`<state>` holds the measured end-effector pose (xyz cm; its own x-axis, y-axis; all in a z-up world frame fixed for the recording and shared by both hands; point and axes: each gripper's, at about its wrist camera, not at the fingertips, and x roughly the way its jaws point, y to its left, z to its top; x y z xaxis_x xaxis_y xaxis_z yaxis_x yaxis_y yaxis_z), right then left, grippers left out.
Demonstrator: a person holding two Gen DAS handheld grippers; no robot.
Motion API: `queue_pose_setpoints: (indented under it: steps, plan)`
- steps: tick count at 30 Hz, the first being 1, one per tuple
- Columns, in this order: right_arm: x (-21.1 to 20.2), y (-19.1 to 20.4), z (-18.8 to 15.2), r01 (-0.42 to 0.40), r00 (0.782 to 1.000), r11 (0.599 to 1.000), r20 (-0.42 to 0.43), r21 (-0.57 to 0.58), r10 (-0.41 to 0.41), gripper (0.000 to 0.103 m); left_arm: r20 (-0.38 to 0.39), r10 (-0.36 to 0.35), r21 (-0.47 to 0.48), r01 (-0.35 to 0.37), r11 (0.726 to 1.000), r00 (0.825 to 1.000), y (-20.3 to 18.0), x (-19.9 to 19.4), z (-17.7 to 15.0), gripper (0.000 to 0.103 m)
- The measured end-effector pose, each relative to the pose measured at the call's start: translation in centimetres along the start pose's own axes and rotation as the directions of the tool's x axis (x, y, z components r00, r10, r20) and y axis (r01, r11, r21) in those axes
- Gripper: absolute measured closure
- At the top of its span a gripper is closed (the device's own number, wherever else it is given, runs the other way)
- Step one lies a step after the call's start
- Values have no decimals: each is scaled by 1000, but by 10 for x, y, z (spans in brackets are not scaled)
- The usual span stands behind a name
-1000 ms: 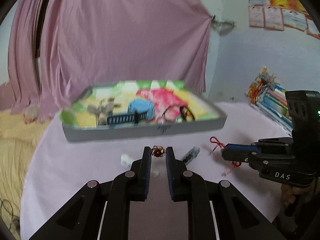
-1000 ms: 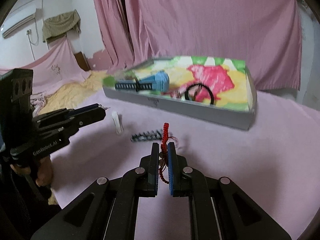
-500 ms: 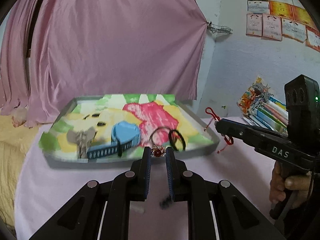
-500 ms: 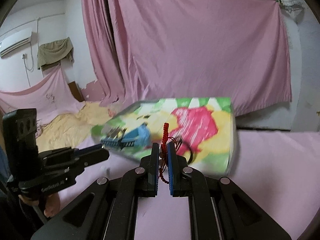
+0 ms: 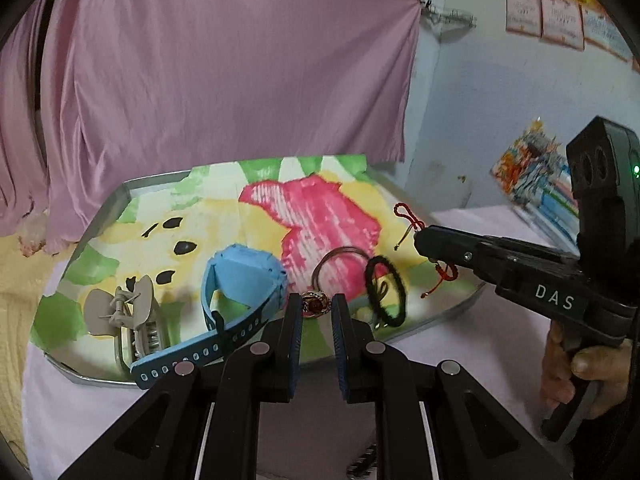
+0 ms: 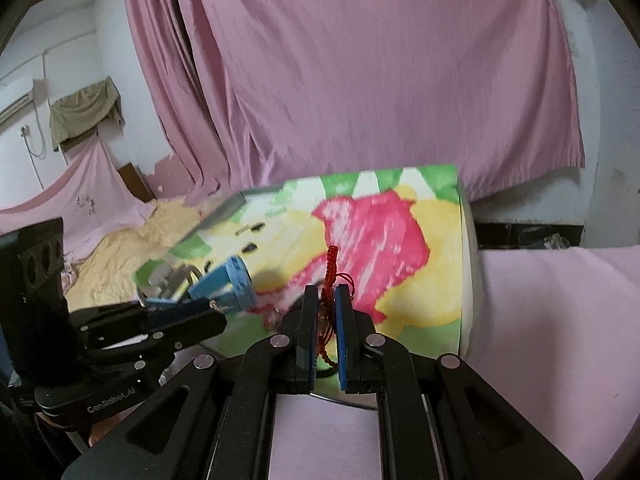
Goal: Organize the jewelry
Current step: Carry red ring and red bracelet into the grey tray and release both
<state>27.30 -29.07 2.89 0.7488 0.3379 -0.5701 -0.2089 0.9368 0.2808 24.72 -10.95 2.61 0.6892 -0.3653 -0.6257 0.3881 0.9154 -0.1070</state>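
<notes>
Over the near rim of the shallow grey tray (image 5: 440, 322) with its bright painted lining, the left gripper (image 5: 316, 308) pinches a gold ring with a red stone (image 5: 315, 305) — beside it, the right gripper (image 6: 326, 300) clamps a braided red cord bracelet (image 6: 330, 270) above the lining.

black fingers (image 5: 290, 344), blue pads (image 6: 342, 344); silver screws

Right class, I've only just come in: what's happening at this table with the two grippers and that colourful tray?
A person is sorting jewelry with a handheld gripper in each hand. The left gripper is shut on a red-stone ring, and the right gripper is shut on a red cord bracelet. Both hover over the tray, which already holds a blue watch, a grey hair claw and a black hair tie.
</notes>
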Motion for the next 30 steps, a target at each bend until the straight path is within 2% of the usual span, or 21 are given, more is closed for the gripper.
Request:
queue_pose_setpoints:
  steps: [7,14,19,22,25,26,27,30]
  plan:
    - [28,-1,-10,-10,992,1000,-123,12,12,95,-79,20,-40,-23,999,997,10,14,-1,89]
    - [33,-1,-11,-10,991,1000,-135,8,11,95,-85,25,-42,-29,999,996,11,14,-3,89]
    - [30,-1,-12,11,992,1000,-122,2,-10,93,-79,21,-56,-26,998,997,14,13,-4,84]
    - [22,-3,-12,24,995,1000,-96,5,-24,87,-71,16,-59,-21,998,997,15,10,-4,81]
    - [12,-3,-11,34,998,999,-46,6,-34,65,-57,13,-60,-16,998,998,15,5,-5,71]
    - [8,-3,-11,40,999,999,-25,3,-40,58,-48,11,-62,-14,998,999,15,3,-5,64]
    - [5,-2,-11,45,999,999,-12,-1,-45,57,-38,9,-64,-12,998,999,15,1,-6,56]
    - [-3,-2,-10,57,998,998,20,-2,-57,56,1,17,-64,-17,998,1000,15,-6,-6,52]
